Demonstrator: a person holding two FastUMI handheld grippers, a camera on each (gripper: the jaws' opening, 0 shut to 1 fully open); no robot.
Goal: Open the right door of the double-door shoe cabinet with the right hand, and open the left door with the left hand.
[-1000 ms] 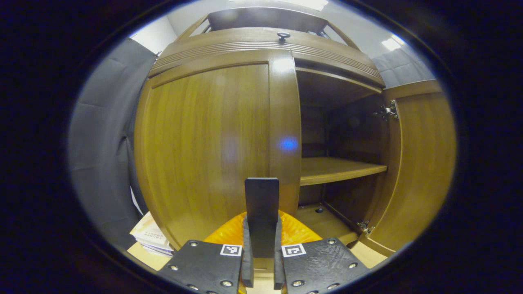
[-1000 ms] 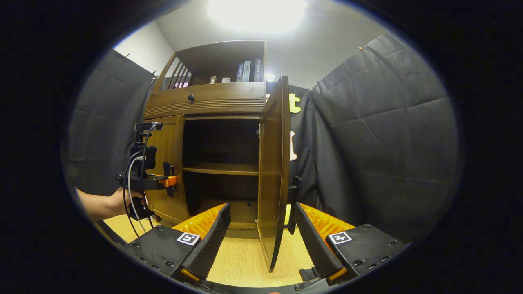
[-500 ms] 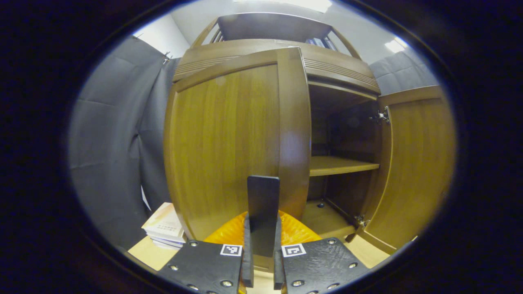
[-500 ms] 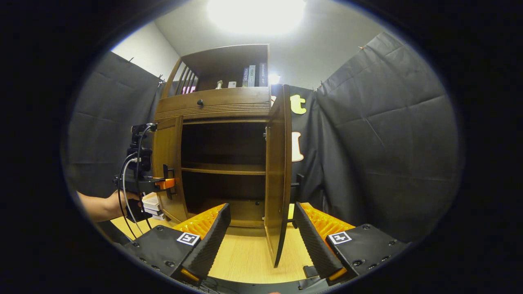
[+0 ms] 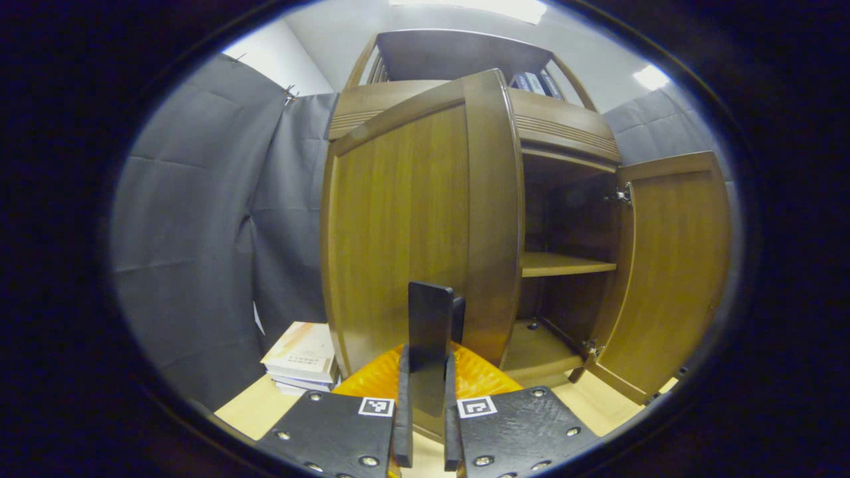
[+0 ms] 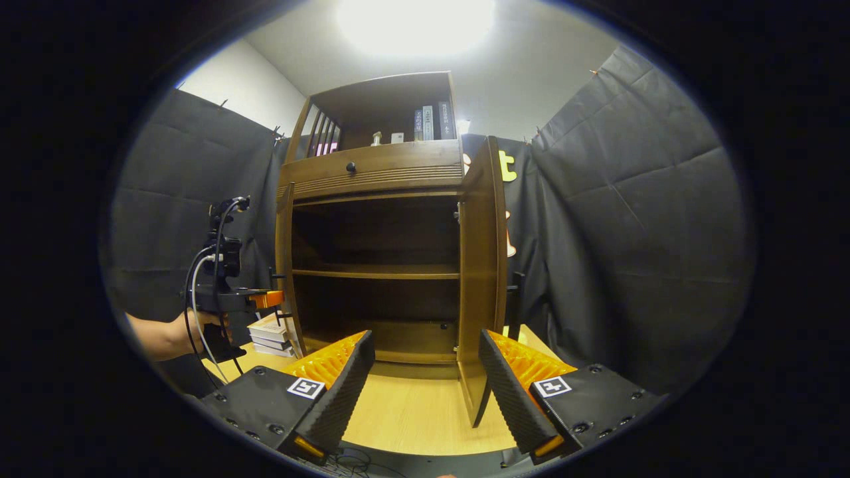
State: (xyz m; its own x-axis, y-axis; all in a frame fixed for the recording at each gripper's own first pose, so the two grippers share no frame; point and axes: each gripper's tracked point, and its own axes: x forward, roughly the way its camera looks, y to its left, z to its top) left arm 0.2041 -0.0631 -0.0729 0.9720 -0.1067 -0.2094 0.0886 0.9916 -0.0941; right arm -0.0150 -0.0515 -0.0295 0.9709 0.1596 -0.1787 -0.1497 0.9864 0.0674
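At the left door (image 5: 412, 226), left gripper (image 5: 425, 398) grips its handle (image 5: 430, 332) (upright).

Stack of books (image 5: 300, 358) lying on the wooden floor (image 6: 412, 415) beside the furniture's left side, against the black cloth wall (image 6: 637, 219). Upright books (image 6: 431, 123) standing in the top shelf, under a bright ceiling light (image 6: 415, 16).

The left door (image 5: 425, 226) hid the cabinet's left half beyond the left gripper (image 5: 425, 425); book spines (image 6: 431, 123) were too small to read.
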